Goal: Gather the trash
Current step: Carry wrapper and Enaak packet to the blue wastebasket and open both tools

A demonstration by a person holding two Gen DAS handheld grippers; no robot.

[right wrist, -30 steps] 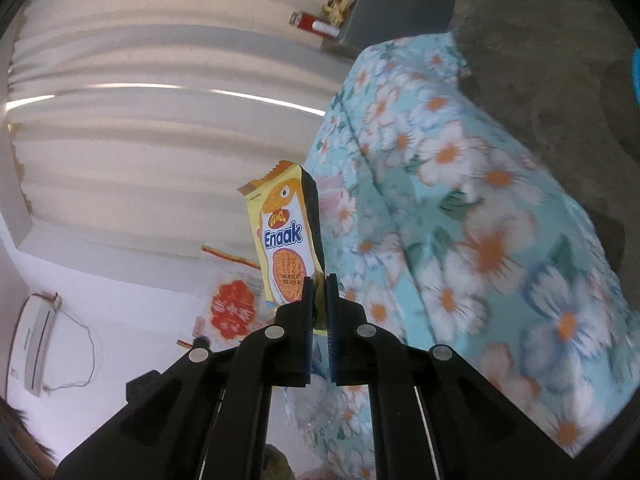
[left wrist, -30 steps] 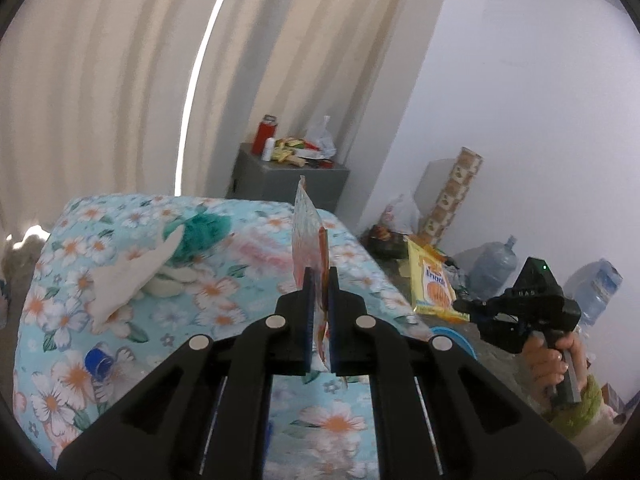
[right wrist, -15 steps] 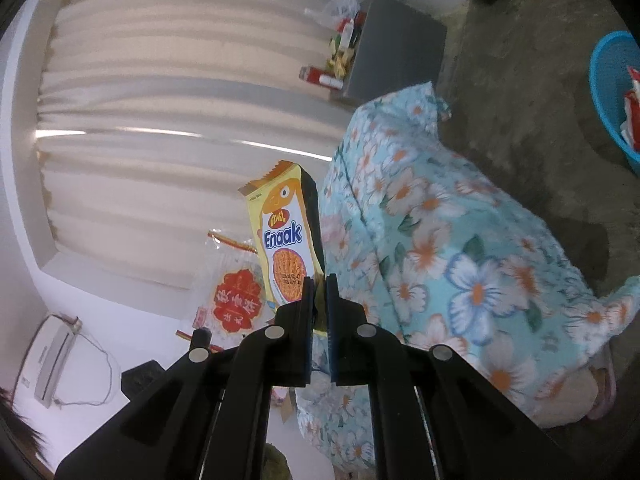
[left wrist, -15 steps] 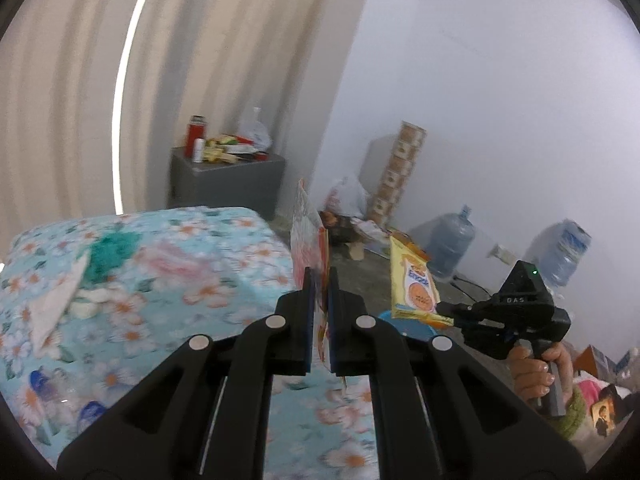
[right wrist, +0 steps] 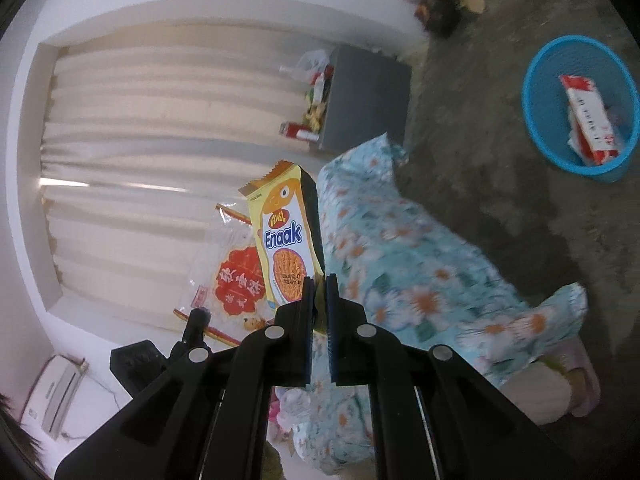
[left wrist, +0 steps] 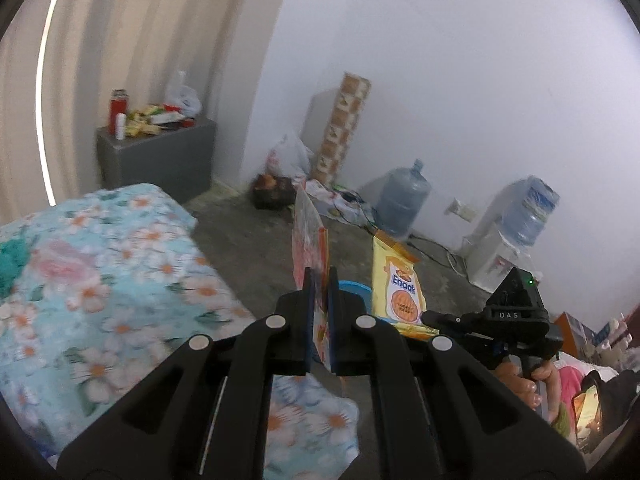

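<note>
Both grippers have swung off the bed (left wrist: 100,264) toward the blue bin (right wrist: 580,108) (trash already inside). Left gripper (left wrist: 320,280) jaws clamp a clear wrapper (left wrist: 306,236); right gripper (right wrist: 319,284) jaws clamp the Enaak packet (right wrist: 286,236).

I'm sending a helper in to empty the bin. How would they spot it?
Start from the flowered bed and look across the bare concrete floor. The bin stands there alone: a round, bright blue basket, with a red-and-white pack inside.
</note>
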